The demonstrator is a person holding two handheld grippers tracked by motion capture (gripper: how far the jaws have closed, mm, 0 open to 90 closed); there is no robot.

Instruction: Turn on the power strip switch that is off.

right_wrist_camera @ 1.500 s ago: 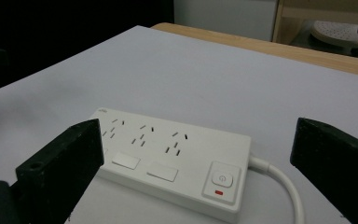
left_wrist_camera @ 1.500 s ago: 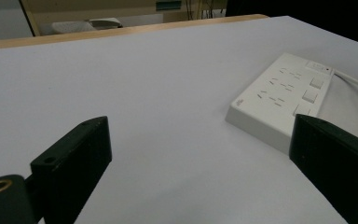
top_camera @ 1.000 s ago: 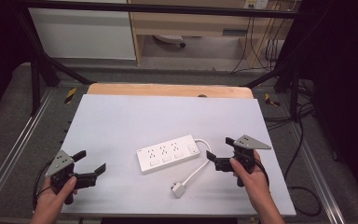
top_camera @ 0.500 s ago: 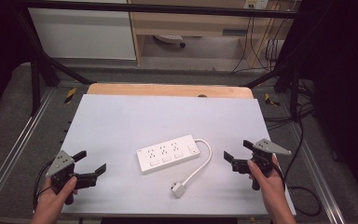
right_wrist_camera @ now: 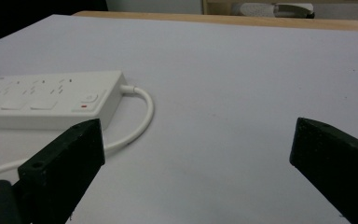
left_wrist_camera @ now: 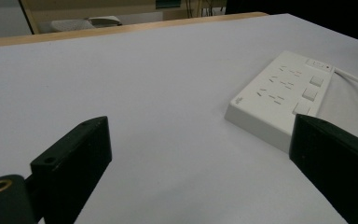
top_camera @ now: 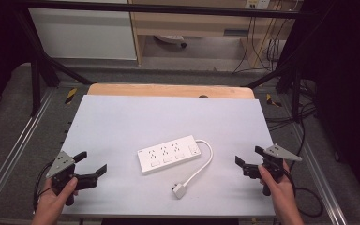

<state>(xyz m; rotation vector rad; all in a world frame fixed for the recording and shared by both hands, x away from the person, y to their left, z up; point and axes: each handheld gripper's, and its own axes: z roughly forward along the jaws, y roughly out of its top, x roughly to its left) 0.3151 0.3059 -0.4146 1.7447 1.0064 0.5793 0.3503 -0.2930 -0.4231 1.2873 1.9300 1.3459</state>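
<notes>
Both grippers sit low in the high view, each held in a person's hand at the bottom edge of the frame. At lower left, the left gripper [top_camera: 93, 164] has its 2 black jaws spread wide with nothing between them, a grey three-cornered plate on top. At lower right, the right gripper [top_camera: 249, 159] is likewise spread and empty, its jaws turned toward the middle of the frame.

Between them, just below the centre of the high view, a white power strip [top_camera: 169, 153] lies flat on the pale table [top_camera: 168, 117], tilted so its right end sits higher in the frame. Its white cable [top_camera: 205, 161] loops out from that right end, curves down and ends in a white plug [top_camera: 179, 190] resting on the table at lower centre. Neither gripper touches the strip, the cable or the plug; each is well apart from them.

From the left gripper view, the strip appears at the right of the frame, partly behind the right-hand jaw, with 3 square buttons along its near edge. From the right gripper view, the strip lies at the left of the frame, the cable arcing from its end down behind the left-hand jaw. A wooden edge [top_camera: 168, 90] runs along the table's far side.
</notes>
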